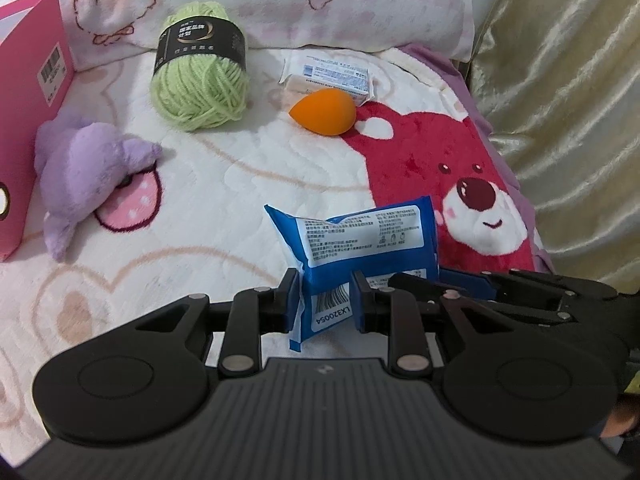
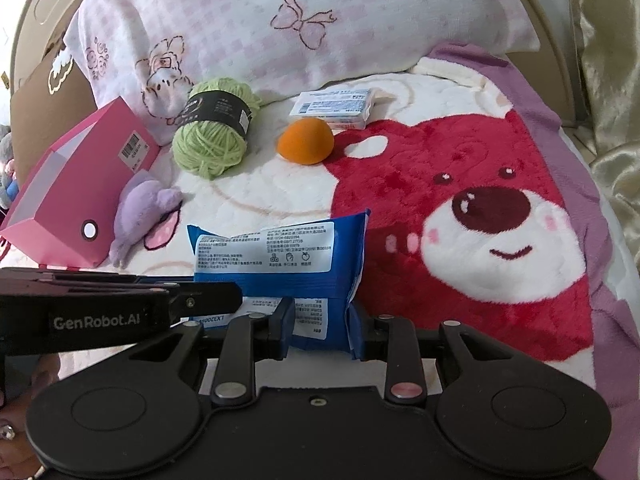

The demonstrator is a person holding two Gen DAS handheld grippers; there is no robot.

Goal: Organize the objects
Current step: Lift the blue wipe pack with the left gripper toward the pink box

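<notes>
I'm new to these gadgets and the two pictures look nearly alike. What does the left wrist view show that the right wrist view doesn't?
Only the left wrist view: the barcode end of the blue packet, pinched in the left gripper.
Only the right wrist view: a brown cardboard panel behind the pink box, and the bear's whole face.
Both: green yarn, orange sponge, purple plush, white packet, pillow, right gripper.

Wet-wipe pack [image 1: 352, 236] nearest on blanket [image 1: 224, 184], plush toy [image 1: 84, 172] left beside gift bag [image 1: 24, 92], yarn ball [image 1: 200, 76] and makeup sponge [image 1: 324, 111] behind, soap packet [image 1: 332, 76] before pillow [image 1: 280, 0].
</notes>
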